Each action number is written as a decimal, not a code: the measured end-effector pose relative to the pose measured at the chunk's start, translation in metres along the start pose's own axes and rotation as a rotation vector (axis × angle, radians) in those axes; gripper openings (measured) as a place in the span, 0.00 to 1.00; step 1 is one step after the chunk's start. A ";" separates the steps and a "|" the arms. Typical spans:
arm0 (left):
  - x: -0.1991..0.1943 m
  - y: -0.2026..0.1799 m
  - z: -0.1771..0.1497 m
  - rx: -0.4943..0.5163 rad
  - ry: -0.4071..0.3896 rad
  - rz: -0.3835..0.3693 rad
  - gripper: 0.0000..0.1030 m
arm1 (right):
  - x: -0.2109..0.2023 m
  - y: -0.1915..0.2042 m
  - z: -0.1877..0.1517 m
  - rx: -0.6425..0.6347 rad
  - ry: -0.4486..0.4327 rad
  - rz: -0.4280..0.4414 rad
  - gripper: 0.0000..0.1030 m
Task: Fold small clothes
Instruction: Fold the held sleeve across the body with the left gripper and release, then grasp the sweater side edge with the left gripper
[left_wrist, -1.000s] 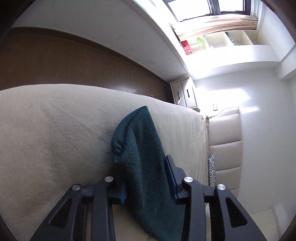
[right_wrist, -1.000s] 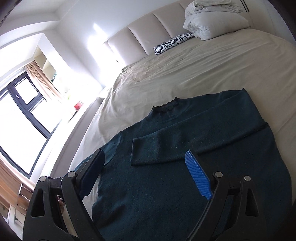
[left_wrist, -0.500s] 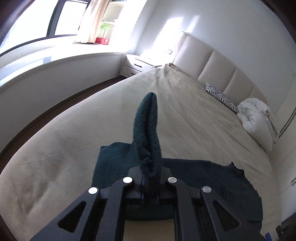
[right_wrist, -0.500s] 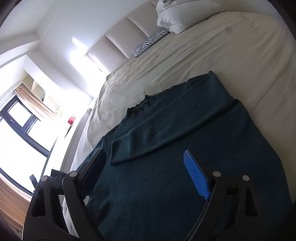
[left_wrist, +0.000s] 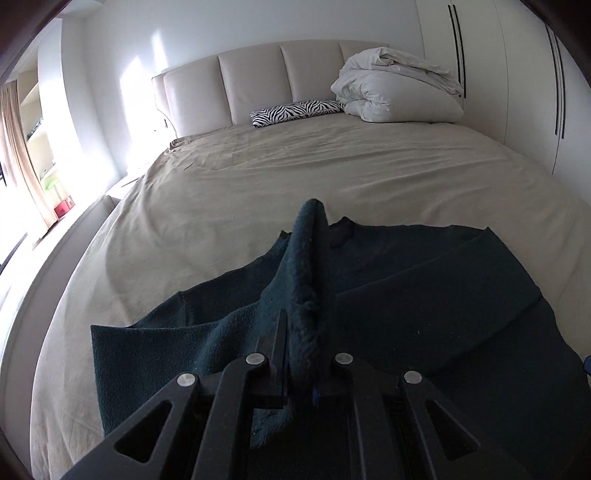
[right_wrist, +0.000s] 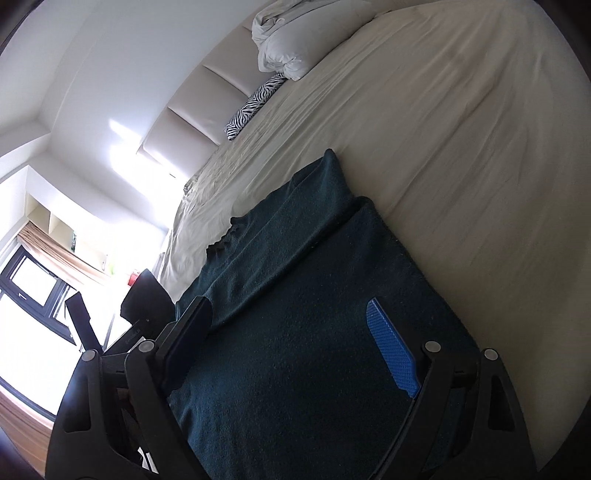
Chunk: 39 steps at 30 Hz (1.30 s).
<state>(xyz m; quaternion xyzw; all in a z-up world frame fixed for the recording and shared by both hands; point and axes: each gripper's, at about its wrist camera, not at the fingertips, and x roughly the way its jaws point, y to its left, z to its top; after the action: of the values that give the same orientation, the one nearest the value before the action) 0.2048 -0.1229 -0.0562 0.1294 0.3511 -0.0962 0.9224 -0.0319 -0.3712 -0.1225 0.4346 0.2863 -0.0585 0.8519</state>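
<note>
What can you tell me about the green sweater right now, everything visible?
The sweater is a dark teal-green, fuzzy knit lying flat on the beige bed sheet, collar toward the headboard. One sleeve is already folded across the chest. The other sleeve is pinched in the shut left gripper and lifted, its cuff standing up. The right gripper hovers open over the body; contact can't be judged.

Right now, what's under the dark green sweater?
Beige bedsheet shows all around the sweater. The right sleeve lies folded on top; anything beneath the fabric is covered.

Sweater (right_wrist: 295, 350) hem beyond bottom edge
</note>
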 end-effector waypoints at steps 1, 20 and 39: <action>0.006 -0.012 0.000 0.024 0.013 0.000 0.10 | 0.000 -0.004 0.001 0.007 0.000 -0.002 0.83; -0.040 0.055 -0.087 -0.170 0.074 -0.232 0.81 | 0.059 0.059 0.017 -0.171 0.111 -0.013 0.83; -0.037 0.251 -0.135 -0.654 0.012 -0.150 0.77 | 0.259 0.168 0.011 -0.489 0.453 -0.170 0.17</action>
<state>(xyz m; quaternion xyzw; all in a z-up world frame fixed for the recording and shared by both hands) 0.1607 0.1597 -0.0856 -0.1989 0.3771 -0.0454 0.9034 0.2462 -0.2377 -0.1378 0.1943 0.5090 0.0391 0.8377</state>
